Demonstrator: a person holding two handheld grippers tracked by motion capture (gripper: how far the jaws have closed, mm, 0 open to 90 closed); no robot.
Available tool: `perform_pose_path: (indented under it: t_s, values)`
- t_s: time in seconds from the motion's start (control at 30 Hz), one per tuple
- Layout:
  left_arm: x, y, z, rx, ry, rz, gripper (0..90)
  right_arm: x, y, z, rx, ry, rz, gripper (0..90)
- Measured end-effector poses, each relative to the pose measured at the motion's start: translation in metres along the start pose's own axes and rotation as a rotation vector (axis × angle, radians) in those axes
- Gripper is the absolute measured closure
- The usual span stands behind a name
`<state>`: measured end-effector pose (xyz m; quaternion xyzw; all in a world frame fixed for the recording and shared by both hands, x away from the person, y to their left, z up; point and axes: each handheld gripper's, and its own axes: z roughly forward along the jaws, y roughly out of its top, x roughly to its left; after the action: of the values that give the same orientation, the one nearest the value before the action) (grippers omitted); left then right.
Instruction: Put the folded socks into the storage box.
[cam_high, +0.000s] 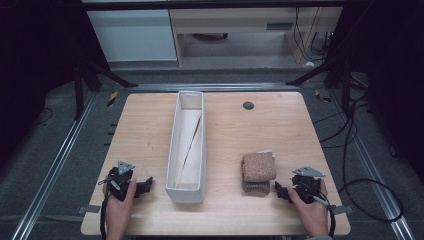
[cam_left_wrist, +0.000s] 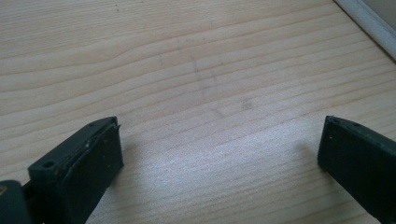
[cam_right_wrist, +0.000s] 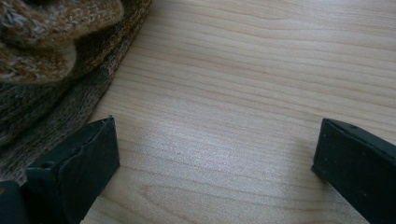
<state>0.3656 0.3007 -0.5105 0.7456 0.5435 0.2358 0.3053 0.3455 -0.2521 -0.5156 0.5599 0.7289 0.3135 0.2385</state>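
Two tools rest open and empty on the tabletop (cam_high: 280, 130); the right tool (cam_high: 281, 191) should swing onto the folded knit socks (cam_high: 258, 170) just beside it, left tool (cam_high: 145, 186) idle.

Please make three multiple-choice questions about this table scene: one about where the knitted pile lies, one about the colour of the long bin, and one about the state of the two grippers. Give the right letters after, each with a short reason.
1. Where does the knitted pile lie?
A. inside the bin
B. on the table, to the right of the bin
C. on the floor

2. What colour is the long bin?
A. white
B. red
C. black

3. How do the jaws of the left gripper and the right gripper stand?
A. both shut on cloth
B. one open, one shut
C. both open, holding nothing

Answers:
1 B, the high view shows it on the wooden table, close to the right gripper.
2 A, its walls look white against the wood.
3 C, each gripper view shows bare wood between its two parted jaws.
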Motion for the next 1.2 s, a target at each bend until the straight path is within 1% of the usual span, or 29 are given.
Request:
perform_pose_path:
  t_s: [0.2, 0.3, 0.33, 0.37, 0.43, 0.47, 0.5, 0.53, 0.57, 0.6, 0.63, 0.67, 0.73, 0.77, 0.83, 0.9, 1.03, 1.2]
  values:
    - [-0.001, -0.001, -0.001, -0.002, 0.002, -0.003, 0.0, 0.001, 0.000, 0.000, -0.003, 0.001, -0.001, 0.8]
    - [-0.001, -0.001, -0.001, 0.000, 0.002, -0.001, 0.0, 0.001, -0.001, -0.002, -0.015, 0.011, -0.010, 6.8]
    - [-0.001, -0.001, -0.001, -0.001, 0.001, -0.001, 0.0, 0.001, 0.000, -0.005, -0.019, 0.028, -0.010, 7.9]
    - [-0.001, -0.001, -0.001, -0.001, 0.001, -0.001, 0.0, 0.001, 0.000, -0.005, -0.019, 0.028, -0.010, 7.9]
    - [-0.001, -0.002, -0.001, -0.002, 0.000, -0.001, 0.0, 0.003, 0.003, -0.010, -0.032, 0.030, -0.049, 7.9]
    - [-0.001, -0.002, -0.002, -0.002, -0.001, -0.001, 0.0, 0.005, 0.006, -0.018, -0.025, 0.029, -0.099, 7.9]
    - [-0.001, -0.002, -0.002, -0.002, -0.001, -0.001, 0.0, 0.006, 0.006, -0.021, -0.025, 0.030, -0.116, 8.1]
    - [-0.001, -0.002, -0.002, -0.002, -0.001, -0.001, 0.0, 0.006, 0.006, -0.021, -0.025, 0.030, -0.116, 8.1]
    - [-0.001, -0.002, -0.002, -0.001, -0.001, 0.000, 0.0, 0.007, 0.009, -0.032, -0.030, 0.026, -0.153, 8.2]
    - [-0.001, -0.002, -0.002, -0.001, -0.001, 0.000, 0.0, 0.007, 0.009, -0.032, -0.030, 0.026, -0.153, 8.2]
    - [-0.001, -0.002, -0.002, -0.001, -0.001, 0.001, 0.0, 0.008, 0.010, -0.035, -0.030, 0.035, -0.158, 8.2]
    - [-0.001, -0.002, -0.002, -0.001, -0.001, 0.001, 0.0, 0.008, 0.013, -0.041, -0.028, 0.039, -0.176, 7.9]
    - [-0.001, -0.003, -0.002, -0.001, -0.001, 0.001, 0.0, 0.008, 0.016, -0.048, -0.022, 0.041, -0.197, 7.5]
    - [-0.001, -0.003, -0.003, 0.000, -0.001, 0.001, 0.0, 0.008, 0.020, -0.055, -0.023, 0.057, -0.202, 7.1]
    - [-0.001, -0.003, -0.003, -0.001, -0.001, 0.001, 0.0, 0.007, 0.022, -0.057, -0.024, 0.057, -0.206, 6.9]
    - [-0.001, -0.003, -0.003, -0.001, -0.001, 0.002, 0.0, 0.006, 0.027, -0.063, -0.016, 0.061, -0.227, 6.4]
    - [-0.001, -0.003, -0.003, -0.001, 0.000, 0.001, 0.0, 0.003, 0.034, -0.070, -0.005, 0.068, -0.245, 6.4]
    - [-0.001, -0.003, -0.003, -0.002, -0.002, 0.002, 0.0, 0.000, 0.046, -0.077, 0.016, 0.070, -0.297, 6.8]
